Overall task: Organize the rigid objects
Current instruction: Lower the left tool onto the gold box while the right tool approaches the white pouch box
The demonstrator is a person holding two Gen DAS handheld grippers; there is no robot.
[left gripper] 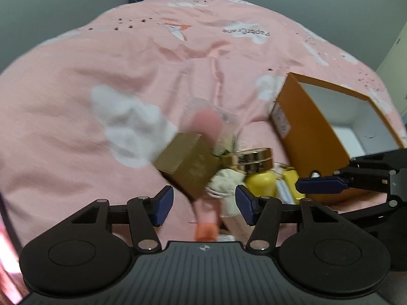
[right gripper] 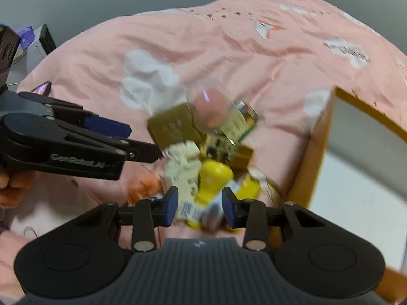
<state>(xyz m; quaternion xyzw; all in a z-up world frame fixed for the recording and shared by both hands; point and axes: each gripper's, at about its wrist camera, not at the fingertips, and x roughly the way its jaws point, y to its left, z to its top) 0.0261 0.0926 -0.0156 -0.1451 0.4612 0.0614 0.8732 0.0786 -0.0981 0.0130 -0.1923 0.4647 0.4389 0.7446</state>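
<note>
A pile of small objects lies on the pink bedspread: a gold box (left gripper: 188, 164) (right gripper: 173, 128), a clear glass (left gripper: 208, 122) (right gripper: 209, 106), a yellow bottle (left gripper: 260, 180) (right gripper: 212, 178), a cream item (left gripper: 226, 180) (right gripper: 180, 167) and an orange-capped tube (left gripper: 206, 225). My left gripper (left gripper: 204, 204) is open just before the gold box, holding nothing. My right gripper (right gripper: 199, 207) is open with the yellow bottle between its fingers, not clamped. The frames are blurred.
An open orange box with a white inside (left gripper: 330, 127) (right gripper: 356, 165) stands right of the pile. The right gripper's blue finger (left gripper: 320, 185) shows at the right of the left view. The left gripper (right gripper: 76, 139) reaches in from the left. The bedspread (left gripper: 101, 63) spreads beyond.
</note>
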